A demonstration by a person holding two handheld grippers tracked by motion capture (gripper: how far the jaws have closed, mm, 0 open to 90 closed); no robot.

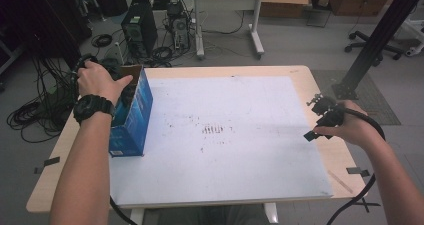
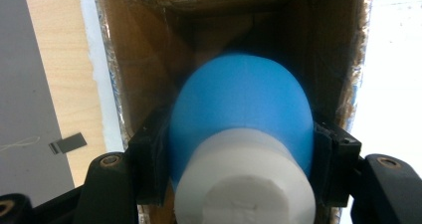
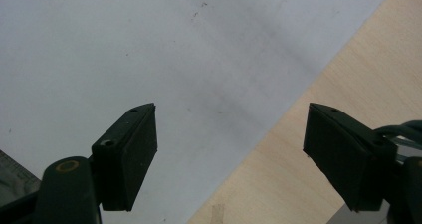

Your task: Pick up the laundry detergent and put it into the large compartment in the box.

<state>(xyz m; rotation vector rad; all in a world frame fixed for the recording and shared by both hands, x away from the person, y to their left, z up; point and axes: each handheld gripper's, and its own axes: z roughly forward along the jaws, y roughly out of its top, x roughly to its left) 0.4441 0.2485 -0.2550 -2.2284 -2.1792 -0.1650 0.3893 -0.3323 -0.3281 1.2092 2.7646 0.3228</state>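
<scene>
Blue and white, a bottle (image 2: pixel 242 149) is pinched between the jaws of the left claw (image 2: pixel 242 171) inside the open blue cardboard box (image 1: pixel 131 116) at the left edge of the surface (image 1: pixel 225 135), while the right claw (image 3: pixel 230 154) is held spread above the surface's right edge.

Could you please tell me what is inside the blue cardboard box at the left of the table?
The left gripper holds a blue-and-white bulb inside the box; it hides the bottom.
</scene>
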